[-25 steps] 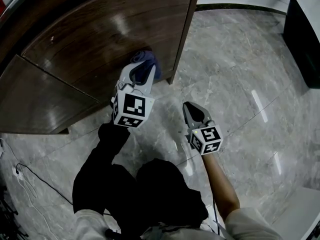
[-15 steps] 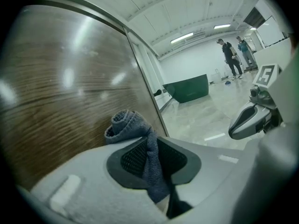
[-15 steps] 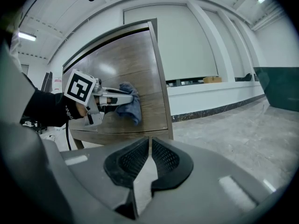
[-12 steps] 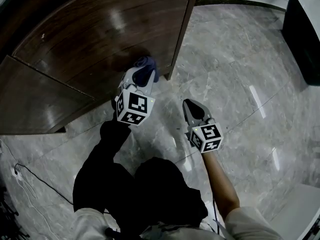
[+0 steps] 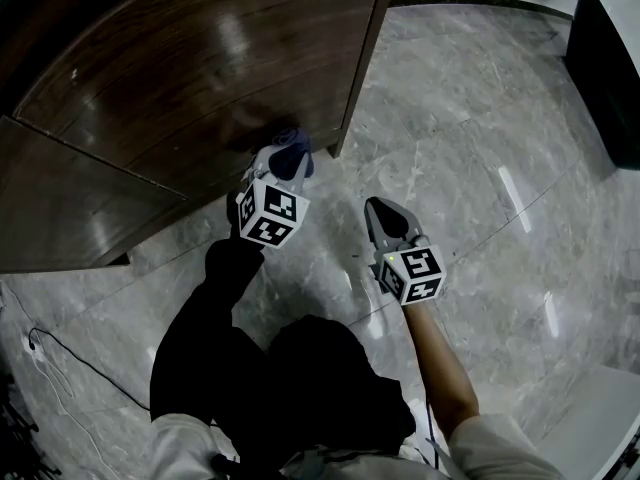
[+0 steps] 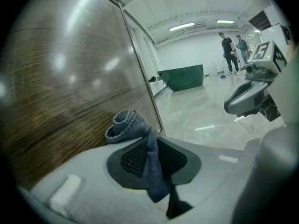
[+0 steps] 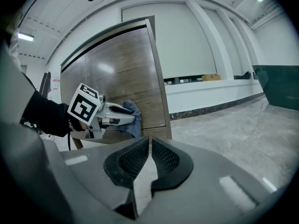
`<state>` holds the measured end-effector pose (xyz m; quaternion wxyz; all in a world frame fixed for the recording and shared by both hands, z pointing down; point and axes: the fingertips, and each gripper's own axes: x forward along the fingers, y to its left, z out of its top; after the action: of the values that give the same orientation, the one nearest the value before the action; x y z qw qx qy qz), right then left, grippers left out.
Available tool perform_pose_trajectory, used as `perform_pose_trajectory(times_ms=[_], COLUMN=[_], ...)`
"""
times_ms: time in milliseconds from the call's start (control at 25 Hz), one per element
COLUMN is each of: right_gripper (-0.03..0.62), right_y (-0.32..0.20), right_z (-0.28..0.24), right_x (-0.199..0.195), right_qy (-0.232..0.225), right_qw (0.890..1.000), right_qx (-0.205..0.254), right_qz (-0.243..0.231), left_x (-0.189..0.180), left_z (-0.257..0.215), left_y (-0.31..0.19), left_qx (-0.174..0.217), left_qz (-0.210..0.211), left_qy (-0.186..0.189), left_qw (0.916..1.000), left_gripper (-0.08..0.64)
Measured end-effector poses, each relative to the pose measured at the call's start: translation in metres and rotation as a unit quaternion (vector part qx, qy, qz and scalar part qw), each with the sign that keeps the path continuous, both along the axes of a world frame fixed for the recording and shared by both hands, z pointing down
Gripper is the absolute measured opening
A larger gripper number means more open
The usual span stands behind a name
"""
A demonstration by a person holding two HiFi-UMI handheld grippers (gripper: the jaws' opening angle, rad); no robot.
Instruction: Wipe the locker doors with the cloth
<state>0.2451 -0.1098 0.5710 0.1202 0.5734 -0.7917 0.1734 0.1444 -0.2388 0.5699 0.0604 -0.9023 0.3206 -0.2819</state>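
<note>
A blue-grey cloth (image 5: pixel 292 144) is pressed low on the dark wooden locker door (image 5: pixel 200 68), close to its right edge. My left gripper (image 5: pixel 284 160) is shut on the cloth (image 6: pixel 140 134), whose rolled end sticks out past the jaws onto the door (image 6: pixel 56 101). My right gripper (image 5: pixel 376 211) hangs over the marble floor, right of the left one and apart from the door. Its jaws are shut with nothing between them (image 7: pixel 148 148). The right gripper view shows the left gripper (image 7: pixel 125 117), the cloth (image 7: pixel 132 120) and the door (image 7: pixel 121 73).
The door's right edge (image 5: pixel 362 68) stands over grey marble floor (image 5: pixel 480 168). A dark cabinet (image 5: pixel 605 68) is at the far right, and a thin cable (image 5: pixel 70 353) lies on the floor at the left. A green container (image 6: pixel 182 77) and two people (image 6: pixel 233 48) stand far off.
My left gripper has slid the cloth a little down the door toward its lower edge. The right gripper has stayed nearly still.
</note>
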Motion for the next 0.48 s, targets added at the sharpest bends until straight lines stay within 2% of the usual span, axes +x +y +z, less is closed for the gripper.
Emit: perform_pose_trajectory(times_ms=[240,480], right_gripper=[0.025,0.025], right_y=[0.001,0.002], right_z=[-0.003,-0.009], right_x=[0.003,0.0], right_qy=[0.002,0.003], right_qw=[1.0,1.0], right_qx=[0.002,0.007], right_qz=[0.003,0.001], left_x=[0.004,0.015], left_z=[-0.008,-0.062], left_y=[-0.002,-0.005], left_qx=[-0.001,0.046], left_qz=[0.004,0.017], left_qy=[0.001,0.017], left_qw=[1.0,0.9986], left_gripper=[0.067,0.066])
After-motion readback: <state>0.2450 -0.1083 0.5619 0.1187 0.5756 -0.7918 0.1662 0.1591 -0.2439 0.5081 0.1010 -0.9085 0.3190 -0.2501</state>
